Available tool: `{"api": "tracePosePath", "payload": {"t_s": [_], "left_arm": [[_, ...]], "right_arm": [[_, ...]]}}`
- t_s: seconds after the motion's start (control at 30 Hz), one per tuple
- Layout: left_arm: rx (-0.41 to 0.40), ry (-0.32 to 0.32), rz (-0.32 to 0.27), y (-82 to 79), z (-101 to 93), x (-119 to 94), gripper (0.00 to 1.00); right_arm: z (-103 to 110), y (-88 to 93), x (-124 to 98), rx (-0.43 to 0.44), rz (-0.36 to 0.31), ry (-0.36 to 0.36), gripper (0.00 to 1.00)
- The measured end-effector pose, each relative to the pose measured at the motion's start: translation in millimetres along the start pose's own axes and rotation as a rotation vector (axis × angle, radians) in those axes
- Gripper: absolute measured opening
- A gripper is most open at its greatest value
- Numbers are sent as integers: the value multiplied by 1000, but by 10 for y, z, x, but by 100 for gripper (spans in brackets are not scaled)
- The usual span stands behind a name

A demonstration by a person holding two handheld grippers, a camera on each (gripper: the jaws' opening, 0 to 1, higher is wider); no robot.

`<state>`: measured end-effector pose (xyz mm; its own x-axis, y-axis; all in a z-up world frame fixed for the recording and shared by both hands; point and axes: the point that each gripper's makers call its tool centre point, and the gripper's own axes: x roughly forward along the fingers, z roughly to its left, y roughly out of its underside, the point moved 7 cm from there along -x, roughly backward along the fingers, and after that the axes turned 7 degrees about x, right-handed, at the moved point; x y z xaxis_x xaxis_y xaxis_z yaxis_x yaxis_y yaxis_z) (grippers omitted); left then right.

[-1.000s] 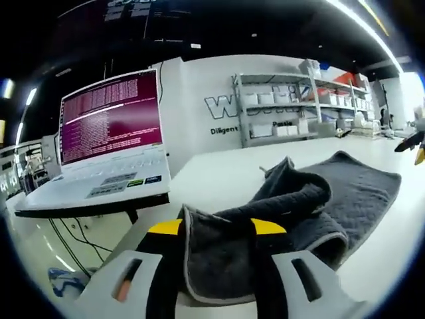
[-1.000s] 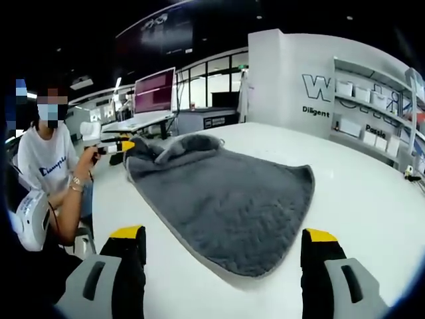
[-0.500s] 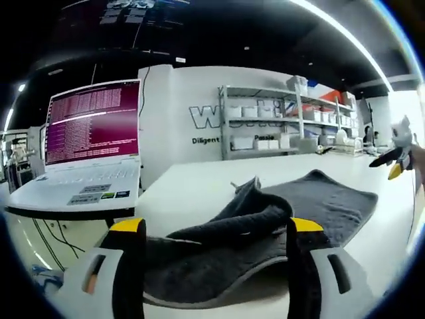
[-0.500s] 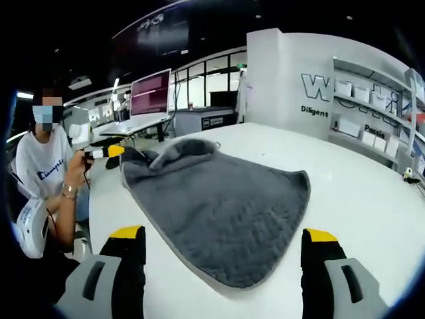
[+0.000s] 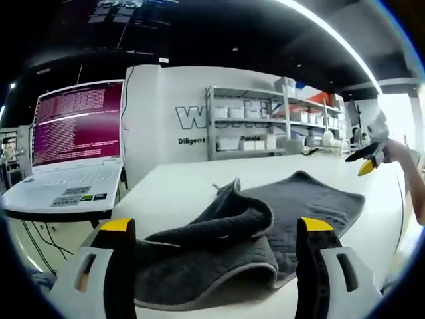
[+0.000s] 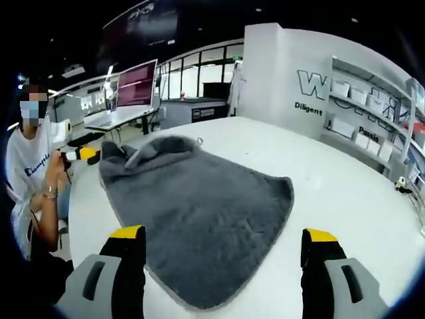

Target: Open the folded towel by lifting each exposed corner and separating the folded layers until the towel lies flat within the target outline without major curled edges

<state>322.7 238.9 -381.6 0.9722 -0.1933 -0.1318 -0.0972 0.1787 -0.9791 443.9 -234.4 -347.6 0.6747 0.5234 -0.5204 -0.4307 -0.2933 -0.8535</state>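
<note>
Grey terry towel is seen lying on the white desk in the left gripper view, with its near end bunched into a thick rolled fold right between the jaws of the left tool. That tool is spread wide and nothing is pinched in it. The far part of the towel is laid out flatter, toward the right. An open laptop with a magenta screen is parked on a separate stand off to the left, and wall shelves are lined up in the back. The right tool is glimpsed at the far right edge, yellow-tipped.

In the right gripper view, the towel is spread mostly flat over the desk, just ahead of the right tool, whose jaws are held apart with nothing gripped. The folded lump is sat at the far left end, next to the left tool, which is held by a person's hand.
</note>
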Motion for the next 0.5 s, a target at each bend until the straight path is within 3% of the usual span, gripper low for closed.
{"api": "tracePosePath", "payload": {"t_s": [0.17, 0.33, 0.5], "left_arm": [[-5, 3, 2, -2, -4, -25, 99], [-5, 3, 5, -5, -13, -30, 99], [-5, 11, 12, -5, -41, -19, 99]], "right_arm": [[-104, -94, 190, -36, 31, 42, 95], [56, -43, 345, -33, 37, 36, 82], [183, 40, 502, -19, 61, -3, 61]]}}
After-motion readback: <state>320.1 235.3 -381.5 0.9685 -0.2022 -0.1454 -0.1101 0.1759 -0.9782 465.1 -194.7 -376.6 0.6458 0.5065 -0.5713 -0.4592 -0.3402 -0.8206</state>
